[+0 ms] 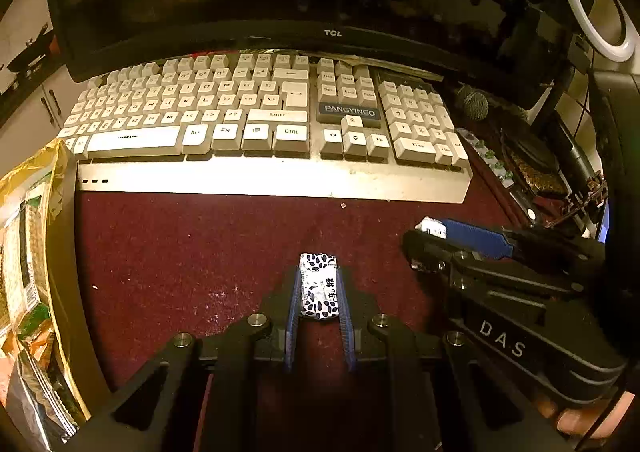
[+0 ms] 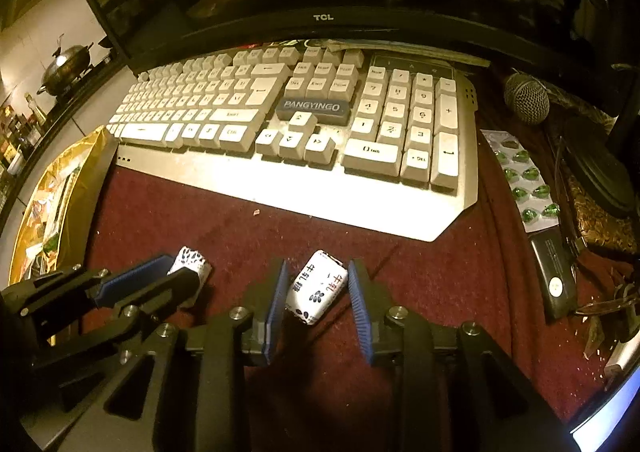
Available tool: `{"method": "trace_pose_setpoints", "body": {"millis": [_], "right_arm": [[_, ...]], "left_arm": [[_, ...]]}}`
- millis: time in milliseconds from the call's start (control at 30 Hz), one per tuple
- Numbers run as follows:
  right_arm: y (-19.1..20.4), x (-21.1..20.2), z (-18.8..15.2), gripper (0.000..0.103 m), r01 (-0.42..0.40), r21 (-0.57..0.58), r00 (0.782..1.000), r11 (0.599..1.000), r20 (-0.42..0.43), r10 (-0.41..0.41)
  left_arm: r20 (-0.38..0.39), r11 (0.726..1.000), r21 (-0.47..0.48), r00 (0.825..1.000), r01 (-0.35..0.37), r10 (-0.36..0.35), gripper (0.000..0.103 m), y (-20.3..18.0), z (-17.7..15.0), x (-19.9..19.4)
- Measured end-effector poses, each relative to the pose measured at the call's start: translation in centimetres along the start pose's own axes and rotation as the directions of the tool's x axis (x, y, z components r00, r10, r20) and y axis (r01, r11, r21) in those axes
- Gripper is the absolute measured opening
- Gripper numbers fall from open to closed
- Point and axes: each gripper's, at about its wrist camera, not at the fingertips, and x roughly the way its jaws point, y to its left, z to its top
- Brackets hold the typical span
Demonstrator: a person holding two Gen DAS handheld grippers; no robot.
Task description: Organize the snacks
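Two wrapped candies, white with dark blue leaf prints, are in hand over the dark red cloth (image 1: 180, 260). My left gripper (image 1: 319, 272) is shut on one candy (image 1: 320, 288), held lengthwise between the blue pads. From the right wrist view that left gripper (image 2: 176, 272) shows at the lower left with its candy (image 2: 192, 264) sticking out of the tips. My right gripper (image 2: 318, 264) has the other candy (image 2: 316, 288) askew between its pads, caught by opposite corners, with gaps along its sides. In the left wrist view the right gripper (image 1: 424, 236) sits at the right, its candy (image 1: 431, 227) at the tip.
A white keyboard (image 1: 260, 120) lies just ahead under a black monitor (image 1: 332, 32). An open gold bag of snack packets (image 1: 32, 252) stands at the left edge. On the right are a microphone (image 2: 526, 98), a green blister pack (image 2: 524, 180), a black device (image 2: 554, 272) and a ring light (image 1: 596, 8).
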Motion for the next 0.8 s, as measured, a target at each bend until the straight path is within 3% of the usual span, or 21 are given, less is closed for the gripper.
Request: {"method": "trace_pose_setpoints", "body": {"millis": [200,400,600,800], "right_arm": [[0.1,-0.5,0.0,0.025,0.005,-0.004,0.999,1.000,0.031,-0.005],[0.2,-3.0,0.4,0.025,-0.014,0.009,0.986,1.000,0.166,0.012],[0.0,-4.5,0.6,0.025,-0.036,0.026,0.972,0.999,0.235,0.029],[0.3,-5.3,0.5,0.025,-0.054,0.023,0.963,0.998,0.266,0.046]], "left_arm": [[0.042,1.000,-0.019,0.999,0.008,-0.008,0.018,0.3,0.1,-0.1],[0.126,0.998,-0.054,0.992,-0.013,0.020,0.018,1.2,0.5,-1.2],[0.236,0.993,-0.070,0.965,-0.100,0.114,0.018,1.5,0.5,-2.9],[0.286,0.987,-0.045,0.945,-0.155,0.161,0.018,0.8,0.5,-3.3]]}}
